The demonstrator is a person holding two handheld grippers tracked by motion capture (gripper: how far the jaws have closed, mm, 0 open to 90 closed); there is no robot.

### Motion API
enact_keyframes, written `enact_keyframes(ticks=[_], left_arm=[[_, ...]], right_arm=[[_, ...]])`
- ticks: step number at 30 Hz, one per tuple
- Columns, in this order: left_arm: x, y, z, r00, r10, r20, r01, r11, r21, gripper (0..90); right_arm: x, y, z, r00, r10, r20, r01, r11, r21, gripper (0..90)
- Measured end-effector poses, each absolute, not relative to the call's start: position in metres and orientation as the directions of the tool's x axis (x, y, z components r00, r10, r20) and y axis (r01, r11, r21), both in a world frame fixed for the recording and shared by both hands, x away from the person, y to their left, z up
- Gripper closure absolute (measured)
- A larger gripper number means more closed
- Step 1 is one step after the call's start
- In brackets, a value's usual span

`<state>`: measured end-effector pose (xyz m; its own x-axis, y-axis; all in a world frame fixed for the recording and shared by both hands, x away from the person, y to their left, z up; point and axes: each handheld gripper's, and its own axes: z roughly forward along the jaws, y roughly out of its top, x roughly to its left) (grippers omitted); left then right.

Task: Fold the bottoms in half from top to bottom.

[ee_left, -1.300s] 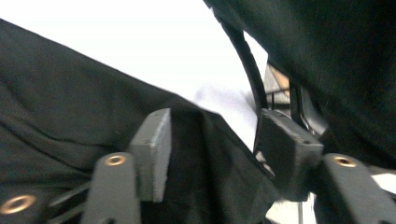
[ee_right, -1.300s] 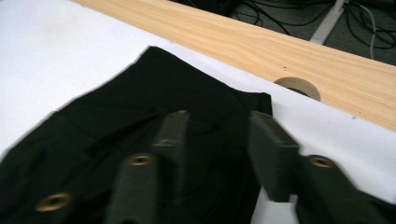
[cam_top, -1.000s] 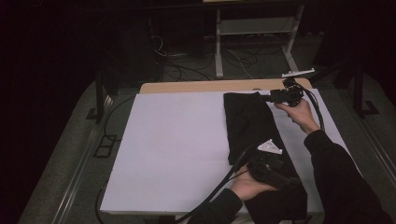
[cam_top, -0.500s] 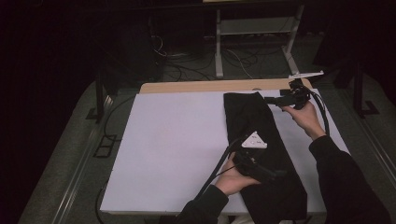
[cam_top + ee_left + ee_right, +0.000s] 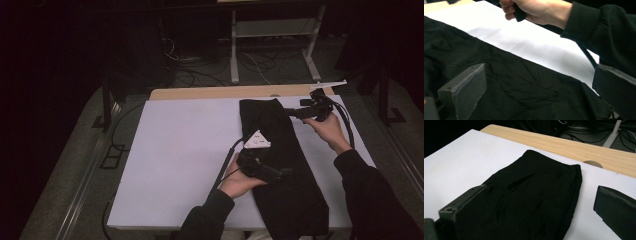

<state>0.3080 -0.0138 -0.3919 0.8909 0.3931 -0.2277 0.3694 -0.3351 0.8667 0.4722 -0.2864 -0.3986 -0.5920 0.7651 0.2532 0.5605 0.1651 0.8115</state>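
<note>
Black garment [image 5: 280,160], near end cut off

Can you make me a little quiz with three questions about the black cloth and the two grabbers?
1. True or false: the left gripper is pinching the black cloth.
2. What lies straight under the cloth: A) the white sheet, B) bare wood, C) the floor?
3. Which gripper is by the far end of the cloth, near the wooden table edge?

Key
1. False. Its jaws stand wide open above the cloth, with nothing pinched.
2. A. The cloth lies lengthwise on the white sheet, and its near end hangs over the near edge.
3. The right gripper, also open.
</note>
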Motion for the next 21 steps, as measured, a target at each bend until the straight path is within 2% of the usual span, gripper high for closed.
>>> enact_keyframes(ticks=[4, 21], left_arm=[[0.312, -0.009, -0.391, 0.890, 0.414, -0.194, 0.353, -0.354, 0.866, 0.0], [0.336, 0.012, -0.388, 0.874, 0.461, -0.153, 0.346, -0.371, 0.862, 0.0]], right_arm=[[0.471, -0.285, -0.399, -0.599, 0.758, 0.258, 0.563, 0.170, 0.808, 0.0], [0.461, -0.284, -0.398, -0.613, 0.751, 0.246, 0.552, 0.184, 0.814, 0.0]])
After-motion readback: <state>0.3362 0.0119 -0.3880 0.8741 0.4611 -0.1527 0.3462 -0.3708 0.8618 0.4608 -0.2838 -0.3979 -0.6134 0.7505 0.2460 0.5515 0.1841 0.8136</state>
